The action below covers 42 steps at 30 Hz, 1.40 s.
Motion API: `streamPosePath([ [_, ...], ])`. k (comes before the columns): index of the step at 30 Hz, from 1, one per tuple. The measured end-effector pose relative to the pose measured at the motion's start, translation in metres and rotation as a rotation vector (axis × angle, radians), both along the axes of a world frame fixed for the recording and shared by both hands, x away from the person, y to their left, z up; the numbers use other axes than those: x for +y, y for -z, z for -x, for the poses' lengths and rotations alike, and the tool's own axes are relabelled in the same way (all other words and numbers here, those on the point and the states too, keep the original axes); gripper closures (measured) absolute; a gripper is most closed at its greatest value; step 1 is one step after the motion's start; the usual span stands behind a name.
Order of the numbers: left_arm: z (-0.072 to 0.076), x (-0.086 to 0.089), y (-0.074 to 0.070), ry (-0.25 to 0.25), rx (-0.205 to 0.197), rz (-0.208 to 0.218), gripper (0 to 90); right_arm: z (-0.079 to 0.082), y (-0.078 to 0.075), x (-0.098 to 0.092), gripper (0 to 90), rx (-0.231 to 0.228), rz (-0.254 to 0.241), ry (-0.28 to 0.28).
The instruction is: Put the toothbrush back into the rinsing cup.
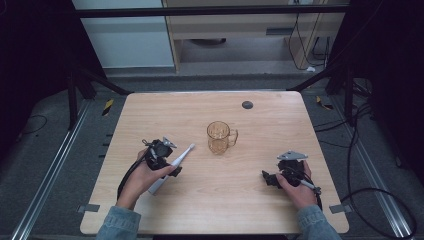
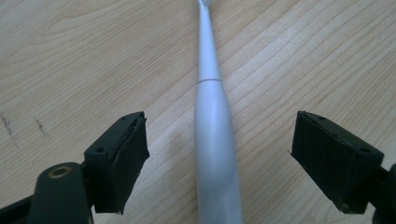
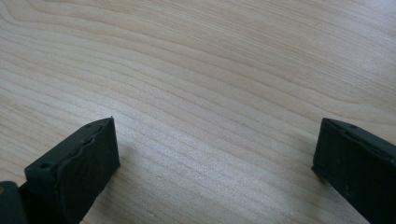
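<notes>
My left gripper (image 2: 217, 158) straddles the grey toothbrush (image 2: 212, 140) at seven o'clock on the table (image 1: 260, 200), jaws wide, not yet touching. The rounded handle could roll aside if one pad lands first.

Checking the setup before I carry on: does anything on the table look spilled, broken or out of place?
Nothing stands out. The glass mug stands upright and looks empty, with no spill around it. The electric toothbrush lies flat on the table between the left gripper's open jaws, untouched by either. The right gripper is open over bare wood.
</notes>
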State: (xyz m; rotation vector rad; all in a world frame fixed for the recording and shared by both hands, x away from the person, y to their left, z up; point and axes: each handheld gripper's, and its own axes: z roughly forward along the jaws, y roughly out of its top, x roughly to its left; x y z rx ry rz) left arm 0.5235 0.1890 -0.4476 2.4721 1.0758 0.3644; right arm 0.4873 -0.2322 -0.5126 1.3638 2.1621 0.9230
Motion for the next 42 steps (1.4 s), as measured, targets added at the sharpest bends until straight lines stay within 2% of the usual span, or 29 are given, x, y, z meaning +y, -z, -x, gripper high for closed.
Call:
streamPosePath([
  [8,-0.013,-0.011,-0.003,0.015,0.031,-0.025,20.8,0.0,0.0,0.0,0.4,0.001,0.0,-0.001],
  [14,-0.014,-0.015,0.003,0.034,0.052,-0.035,29.4,0.0,0.0,0.0,0.4,0.0,0.0,-0.001],
  [16,-0.015,-0.014,0.005,0.034,0.064,-0.035,32.1,0.0,0.0,0.0,0.3,0.001,0.0,-0.001],
  [17,-0.018,-0.012,0.007,0.031,0.083,-0.038,33.4,0.0,0.0,0.0,0.4,0.0,0.0,-0.001],
  [20,-0.021,-0.01,0.009,0.031,0.099,-0.032,35.8,0.0,0.0,0.0,0.4,0.001,0.0,-0.001],
  [25,-0.027,-0.011,0.012,0.04,0.126,-0.045,44.1,0.0,0.0,0.0,0.4,0.001,0.0,-0.001],
  [31,-0.031,-0.01,0.017,0.049,0.145,-0.065,51.1,0.0,0.0,0.0,0.4,0.0,0.0,-0.001],
  [34,-0.033,-0.009,0.019,0.05,0.154,-0.06,53.4,0.0,0.0,0.0,0.4,0.0,0.002,-0.002],
  [42,-0.033,-0.009,0.019,0.061,0.152,-0.061,63.8,0.0,0.0,0.0,0.4,0.0,-0.001,-0.001],
])
